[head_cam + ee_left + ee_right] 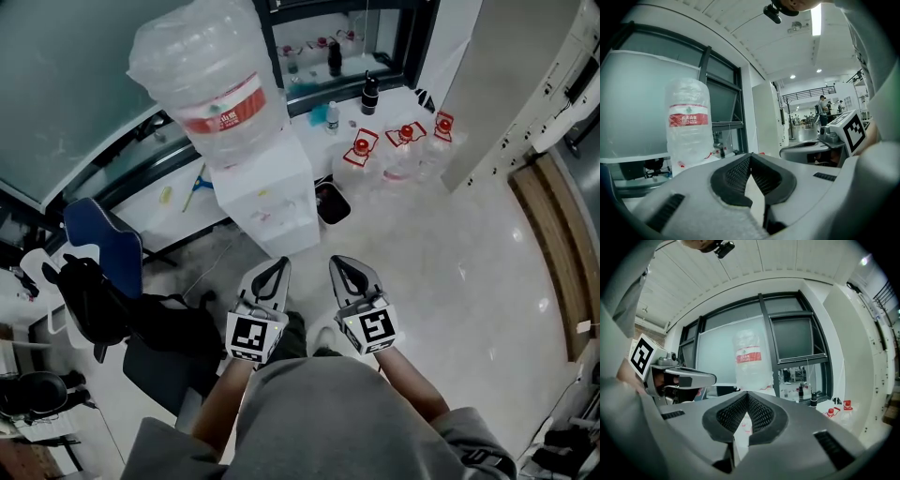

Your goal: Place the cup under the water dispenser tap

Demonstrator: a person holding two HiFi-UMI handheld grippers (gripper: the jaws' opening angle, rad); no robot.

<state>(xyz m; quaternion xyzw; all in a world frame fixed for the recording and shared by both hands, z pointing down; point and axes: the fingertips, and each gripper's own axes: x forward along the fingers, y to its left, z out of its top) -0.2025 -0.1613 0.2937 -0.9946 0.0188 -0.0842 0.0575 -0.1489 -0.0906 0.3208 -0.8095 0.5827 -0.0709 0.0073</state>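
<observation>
The white water dispenser (267, 202) stands on the floor in front of me, with a large clear bottle (211, 80) bearing a red label on top. That bottle (689, 126) shows again at the left of the left gripper view, and the bottle (749, 357) is at the centre of the right gripper view. No cup shows in any view. My left gripper (283, 262) and right gripper (337, 261) hang side by side just short of the dispenser, pointing at it. Both are shut with nothing between the jaws. The left gripper's (750, 155) tips meet, and so do the right gripper's (747, 393).
A dark bin (332, 202) sits right of the dispenser. Clear jugs with red caps (361, 150) stand on the floor beyond it, near black bottles (369, 94) by the window. A blue chair (103, 239) and a black bag (94, 300) are at the left.
</observation>
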